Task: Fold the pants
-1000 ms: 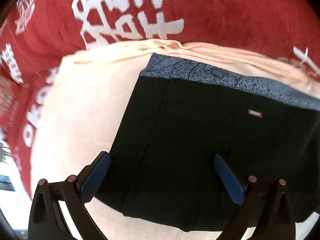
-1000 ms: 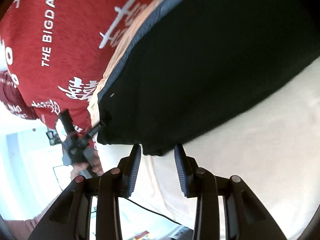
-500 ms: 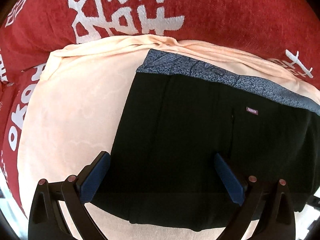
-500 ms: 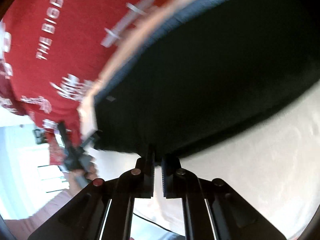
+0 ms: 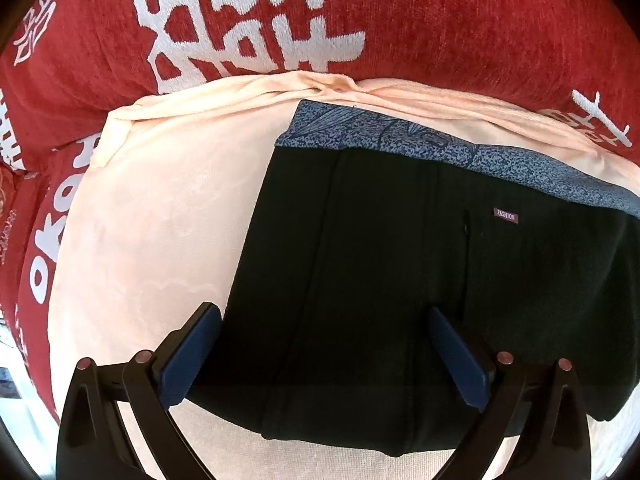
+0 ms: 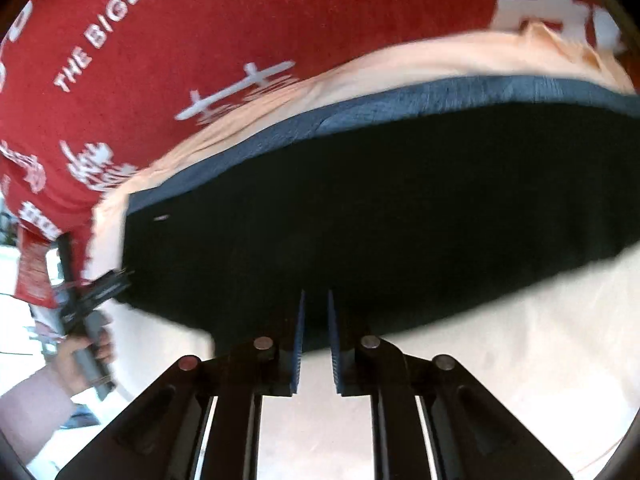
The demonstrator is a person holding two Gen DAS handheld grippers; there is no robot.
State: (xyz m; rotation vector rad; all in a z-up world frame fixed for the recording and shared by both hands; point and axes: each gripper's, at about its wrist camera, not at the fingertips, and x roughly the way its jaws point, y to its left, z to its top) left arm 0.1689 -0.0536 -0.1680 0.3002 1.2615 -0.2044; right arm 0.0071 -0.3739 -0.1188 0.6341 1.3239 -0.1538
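Black pants (image 5: 380, 280) with a blue patterned waistband (image 5: 440, 148) lie folded flat on a pale peach cloth (image 5: 160, 220). My left gripper (image 5: 320, 344) is wide open, its blue pads over the near edge of the pants, holding nothing. In the right wrist view the pants (image 6: 380, 220) fill the middle. My right gripper (image 6: 316, 320) has its jaws nearly together at the near edge of the pants; I cannot tell whether cloth is pinched between them. The other hand-held gripper (image 6: 88, 300) shows at the left of that view.
Red cushions with white lettering (image 5: 280, 20) rise behind the peach cloth and also show in the right wrist view (image 6: 200, 40). A person's hand (image 6: 80, 356) holds the left tool. The peach cloth (image 6: 500, 360) extends to the right.
My right gripper's jaws have closed from apart to nearly together at the pants' near edge, and its view has swung. My left gripper stays open and has shifted only slightly.
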